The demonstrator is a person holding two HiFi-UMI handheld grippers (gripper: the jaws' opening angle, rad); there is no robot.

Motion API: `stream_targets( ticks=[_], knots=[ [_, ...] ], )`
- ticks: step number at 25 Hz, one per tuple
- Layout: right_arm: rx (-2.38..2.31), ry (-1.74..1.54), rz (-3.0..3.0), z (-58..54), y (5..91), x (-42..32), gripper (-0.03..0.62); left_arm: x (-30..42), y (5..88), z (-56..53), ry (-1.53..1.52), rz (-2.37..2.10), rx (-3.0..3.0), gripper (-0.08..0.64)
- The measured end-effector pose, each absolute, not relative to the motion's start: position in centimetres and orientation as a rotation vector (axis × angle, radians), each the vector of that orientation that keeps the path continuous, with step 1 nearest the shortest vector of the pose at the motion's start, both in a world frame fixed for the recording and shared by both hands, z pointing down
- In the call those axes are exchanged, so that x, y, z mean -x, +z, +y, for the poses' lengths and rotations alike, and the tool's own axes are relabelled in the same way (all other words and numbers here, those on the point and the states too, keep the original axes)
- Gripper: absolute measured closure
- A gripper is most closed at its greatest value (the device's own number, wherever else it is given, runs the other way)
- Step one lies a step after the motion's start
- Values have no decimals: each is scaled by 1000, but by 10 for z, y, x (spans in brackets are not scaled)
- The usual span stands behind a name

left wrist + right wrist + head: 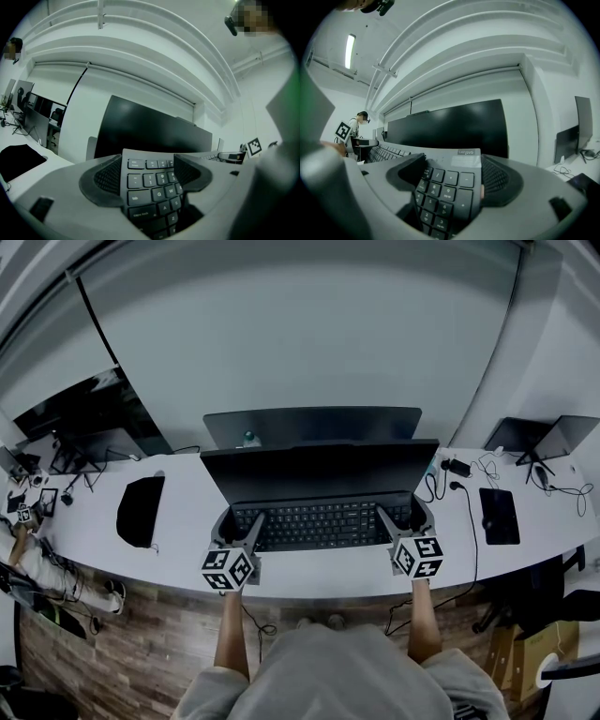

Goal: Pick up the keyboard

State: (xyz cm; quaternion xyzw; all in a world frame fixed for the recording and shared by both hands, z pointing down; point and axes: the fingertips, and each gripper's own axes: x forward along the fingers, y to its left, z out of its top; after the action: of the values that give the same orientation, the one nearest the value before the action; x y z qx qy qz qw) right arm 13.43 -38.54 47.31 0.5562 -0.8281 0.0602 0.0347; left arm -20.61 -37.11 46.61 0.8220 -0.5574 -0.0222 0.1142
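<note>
Right gripper (454, 180) fingers (502, 180) clamping keyboard (445, 197) — numpad end, monitor (450, 129) behind

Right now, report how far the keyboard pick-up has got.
Done: the left gripper and right gripper each have their fingers shut on one end of the keyboard. In hand: that two-ended grip. Left: lifting it clear of the desk; the views don't show whether it has left the surface yet.

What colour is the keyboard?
The keyboard is black with pale key lettering; the left gripper view shows it best.
</note>
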Motion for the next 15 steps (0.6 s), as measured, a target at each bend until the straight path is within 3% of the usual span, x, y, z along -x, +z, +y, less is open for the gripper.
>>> stream_targets(
  ticks=[15],
  knots=[
    [-1691,191,-2548,-387,478,-129,224,211,473,-369,-53,-1638,-2393,236]
  ],
)
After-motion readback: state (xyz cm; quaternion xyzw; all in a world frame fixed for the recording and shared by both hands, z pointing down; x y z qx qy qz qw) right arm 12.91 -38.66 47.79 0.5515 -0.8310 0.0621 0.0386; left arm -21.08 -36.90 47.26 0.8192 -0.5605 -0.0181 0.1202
